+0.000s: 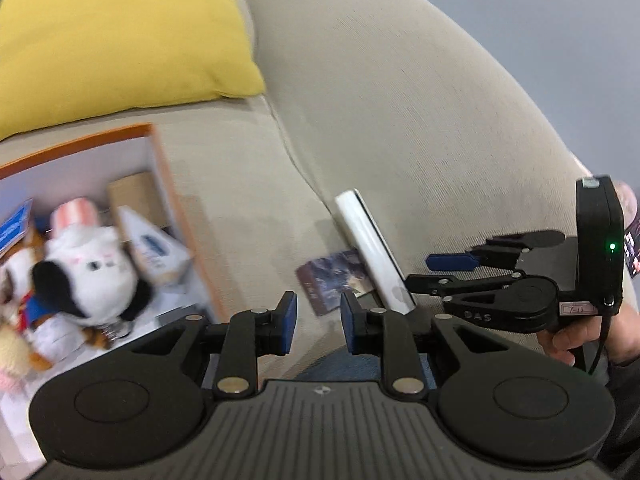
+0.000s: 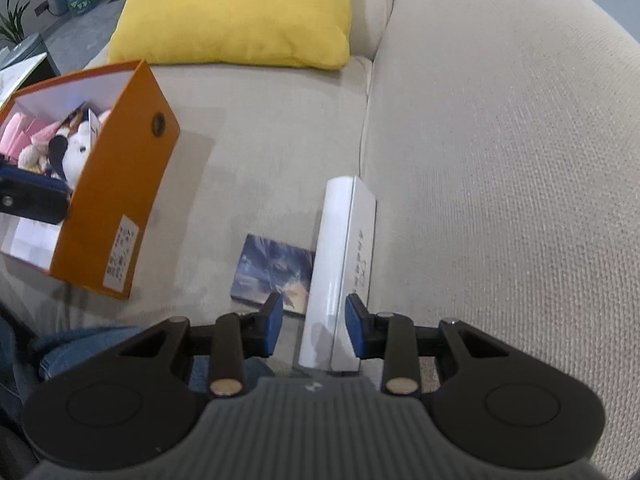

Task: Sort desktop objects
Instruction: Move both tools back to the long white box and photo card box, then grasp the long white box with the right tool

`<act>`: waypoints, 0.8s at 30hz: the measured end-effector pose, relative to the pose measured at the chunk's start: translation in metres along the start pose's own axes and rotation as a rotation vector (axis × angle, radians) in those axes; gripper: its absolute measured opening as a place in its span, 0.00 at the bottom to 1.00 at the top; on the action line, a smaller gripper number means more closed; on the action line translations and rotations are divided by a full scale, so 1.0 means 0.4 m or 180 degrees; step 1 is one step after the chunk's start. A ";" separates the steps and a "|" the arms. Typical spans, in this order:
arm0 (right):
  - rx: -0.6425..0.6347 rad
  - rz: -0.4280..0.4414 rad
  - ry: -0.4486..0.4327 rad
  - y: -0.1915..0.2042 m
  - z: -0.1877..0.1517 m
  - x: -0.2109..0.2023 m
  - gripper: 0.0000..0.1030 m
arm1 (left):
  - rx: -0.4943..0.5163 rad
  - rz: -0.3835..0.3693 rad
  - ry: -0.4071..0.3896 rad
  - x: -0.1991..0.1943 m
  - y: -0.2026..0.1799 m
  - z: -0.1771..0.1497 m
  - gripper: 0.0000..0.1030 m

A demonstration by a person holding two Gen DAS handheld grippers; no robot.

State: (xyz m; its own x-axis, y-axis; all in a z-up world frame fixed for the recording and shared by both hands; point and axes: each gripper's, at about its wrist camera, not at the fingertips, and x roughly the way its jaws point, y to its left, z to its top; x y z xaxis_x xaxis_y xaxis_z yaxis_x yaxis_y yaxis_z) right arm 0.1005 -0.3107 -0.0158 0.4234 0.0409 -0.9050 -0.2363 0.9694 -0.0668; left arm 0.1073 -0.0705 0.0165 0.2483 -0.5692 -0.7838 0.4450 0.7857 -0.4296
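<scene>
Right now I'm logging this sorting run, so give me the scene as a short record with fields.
surface: beige sofa seat
container: orange box, open top, holding plush toys and small cartons
loose items: white book standing on edge against the backrest; picture card lying flat beside it
background: yellow cushion
left hand-held gripper: empty, jaws nearly closed, beside the box
right hand-held gripper: jaws straddling the white book's near end; grip not clear

The blurred plush toy [image 1: 86, 276] is partly hidden in the orange box [image 2: 116, 184].
</scene>
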 end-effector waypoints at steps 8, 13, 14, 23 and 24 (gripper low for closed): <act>-0.0083 -0.0222 0.0044 0.034 0.028 0.087 0.37 | -0.0092 0.0102 0.0190 0.087 0.002 -0.015 0.27; -0.0203 -0.0412 0.0104 0.056 0.045 0.143 0.39 | -0.0109 0.0186 0.0272 0.107 0.015 -0.006 0.27; -0.0242 -0.0470 0.0122 0.059 0.046 0.154 0.39 | -0.0105 0.0205 0.0283 0.110 0.016 -0.003 0.27; -0.0223 -0.0462 0.0193 0.027 0.047 0.191 0.36 | 0.0216 0.0407 0.0331 0.143 -0.014 0.028 0.33; -0.0206 -0.0425 0.0185 0.022 0.047 0.184 0.35 | 0.0286 0.0376 0.0336 0.145 -0.021 0.030 0.33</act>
State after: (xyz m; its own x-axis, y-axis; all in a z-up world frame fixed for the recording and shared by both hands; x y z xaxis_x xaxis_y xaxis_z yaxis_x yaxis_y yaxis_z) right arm 0.1462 -0.2947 -0.0750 0.4040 -0.1032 -0.9089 -0.2381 0.9475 -0.2134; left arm 0.1283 -0.1130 -0.0198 0.2138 -0.4420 -0.8712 0.4945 0.8181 -0.2937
